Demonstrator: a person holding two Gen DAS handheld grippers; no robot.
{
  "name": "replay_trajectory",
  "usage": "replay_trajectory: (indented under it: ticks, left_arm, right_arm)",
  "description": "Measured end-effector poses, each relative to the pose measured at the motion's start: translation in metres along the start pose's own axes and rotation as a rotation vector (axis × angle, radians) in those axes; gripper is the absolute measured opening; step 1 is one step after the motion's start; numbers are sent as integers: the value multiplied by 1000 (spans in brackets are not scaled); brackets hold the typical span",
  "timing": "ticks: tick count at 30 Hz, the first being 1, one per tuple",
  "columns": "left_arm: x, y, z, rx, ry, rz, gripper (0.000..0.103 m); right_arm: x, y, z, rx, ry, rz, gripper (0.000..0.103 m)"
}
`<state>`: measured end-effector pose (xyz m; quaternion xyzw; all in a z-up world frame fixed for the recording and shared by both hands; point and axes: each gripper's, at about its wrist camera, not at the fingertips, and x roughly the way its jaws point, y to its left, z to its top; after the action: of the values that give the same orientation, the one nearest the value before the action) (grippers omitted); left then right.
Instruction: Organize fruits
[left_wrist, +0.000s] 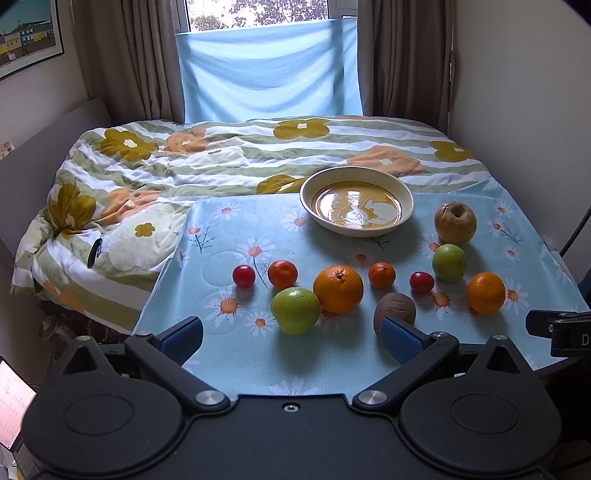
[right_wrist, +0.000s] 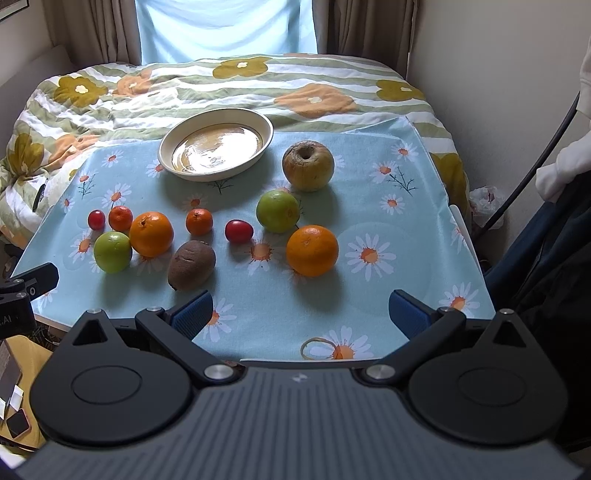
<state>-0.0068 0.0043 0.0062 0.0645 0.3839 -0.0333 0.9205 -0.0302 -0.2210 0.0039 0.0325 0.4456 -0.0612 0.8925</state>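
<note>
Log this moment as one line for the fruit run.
phase: start | left claw: open, empty | right claw: open, empty | bowl: empty | fruits: all on tablecloth

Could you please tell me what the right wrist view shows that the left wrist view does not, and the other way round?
Only the right wrist view shows the rubber band on the cloth's near edge, a white sleeve at the right and the open right gripper.

Only the left wrist view shows the framed picture on the wall, the window above the blue sheet and the open left gripper.

Both show the empty bowl, all nine fruits loose on the daisy tablecloth, and the flowered duvet.
</note>
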Motion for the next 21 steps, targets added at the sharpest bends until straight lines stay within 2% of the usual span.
replay_trajectory:
  ticks: [21]
  left_arm:
    - [-1, 3, -1, -4, -5, 7, 103]
  right_arm:
    - [0, 2, 1, 0, 0, 1, 103]
